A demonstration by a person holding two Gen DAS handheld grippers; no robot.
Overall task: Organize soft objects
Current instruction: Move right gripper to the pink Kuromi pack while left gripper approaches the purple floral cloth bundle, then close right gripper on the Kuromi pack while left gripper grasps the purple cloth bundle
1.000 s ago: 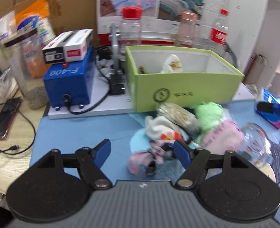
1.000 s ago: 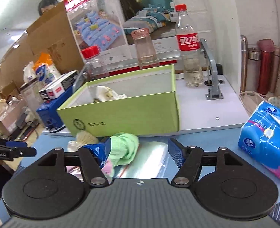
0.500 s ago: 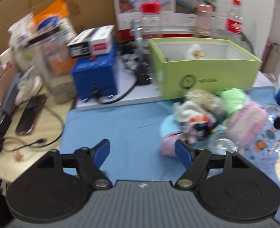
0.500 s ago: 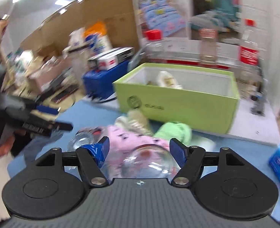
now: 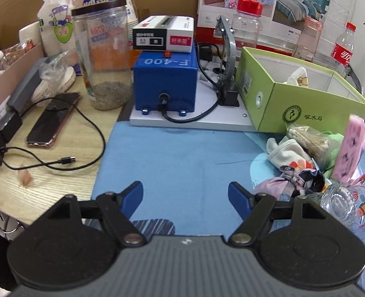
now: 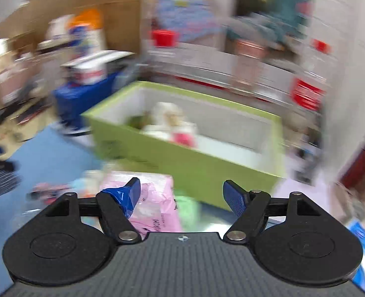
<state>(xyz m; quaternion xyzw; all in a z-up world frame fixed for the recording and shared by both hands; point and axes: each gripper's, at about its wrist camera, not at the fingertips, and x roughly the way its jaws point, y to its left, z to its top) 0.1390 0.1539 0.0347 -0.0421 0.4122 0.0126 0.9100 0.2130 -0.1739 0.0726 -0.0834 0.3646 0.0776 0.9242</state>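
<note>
A few soft things lie in the box (image 5: 303, 113); the pile (image 5: 303, 158) by its front waits. Left gripper (image 5: 185, 193) is open and empty; right gripper (image 6: 181, 191) has just been opening, nothing clearly gripped.

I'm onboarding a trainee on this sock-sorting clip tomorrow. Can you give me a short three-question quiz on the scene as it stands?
1. True or false: the green box already has something soft inside it.
2. Multiple choice: what lies between the open fingers of the left gripper? A) a rolled sock B) bare blue mat C) the phone
3. Short answer: which item of the pile stands up tallest at the right edge of the left wrist view?

Key
1. True: a white cloth item pokes above the rim.
2. B: only the blue mat shows there; the pile of soft things sits off to the right.
3. The pink packet.
</note>
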